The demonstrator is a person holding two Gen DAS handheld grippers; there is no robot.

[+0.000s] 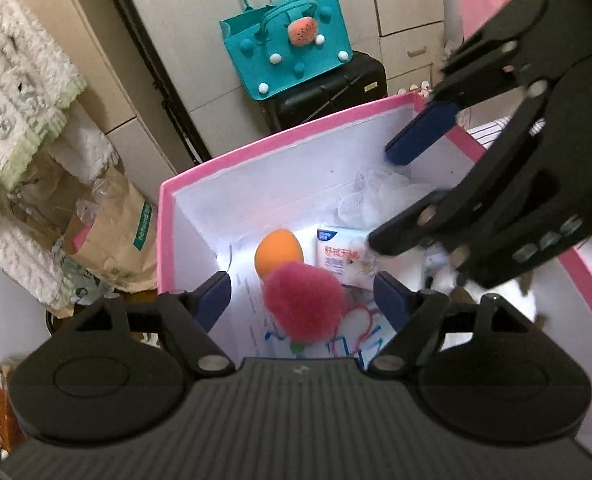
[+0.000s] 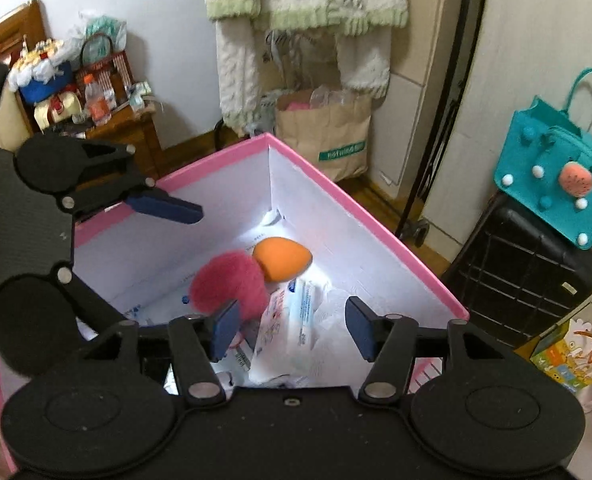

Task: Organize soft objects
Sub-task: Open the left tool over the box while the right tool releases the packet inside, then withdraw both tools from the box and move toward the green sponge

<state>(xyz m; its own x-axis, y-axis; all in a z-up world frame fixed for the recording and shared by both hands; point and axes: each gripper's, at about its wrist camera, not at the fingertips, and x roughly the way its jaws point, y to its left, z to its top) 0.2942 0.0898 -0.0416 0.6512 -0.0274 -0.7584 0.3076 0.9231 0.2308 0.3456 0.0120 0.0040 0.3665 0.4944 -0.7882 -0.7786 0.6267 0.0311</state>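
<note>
The floor of the pink-rimmed box (image 1: 184,184) is only partly readable: glare whitens the far corner, and the left claw's own body cuts off the near wall in the left wrist view, as the right claw's body does in the right wrist view. Inside the box, the pink pompom (image 1: 302,302) is blurred and sits just in front of the orange sponge (image 1: 278,254), touching it; whether the pompom rests on the printed paper at the bottom or is in mid-air I cannot tell. Beside the sponge lies a white tissue pack (image 1: 342,252), its text too small to read, and toward the box's right wall a white mesh puff (image 1: 376,196) is half hidden behind the right claw (image 1: 384,196). The left claw (image 1: 302,300) has its blue pads apart, with the pompom between them but not pressed by either. The right claw, seen in its own view (image 2: 292,326), also stands apart over the tissue pack, clamping nothing. Both claws hang within the box's rim, near each other, with free space toward the far corner. The right wrist view alone shows the left claw (image 2: 164,208) reaching over the box's left wall, and a cluttered wooden cabinet (image 2: 136,128) beyond it; the left view alone shows the mesh puff clearly. Outside the box stand a teal felt bag (image 1: 288,52) on a black suitcase (image 1: 336,88) and a brown paper bag (image 1: 116,240).
</note>
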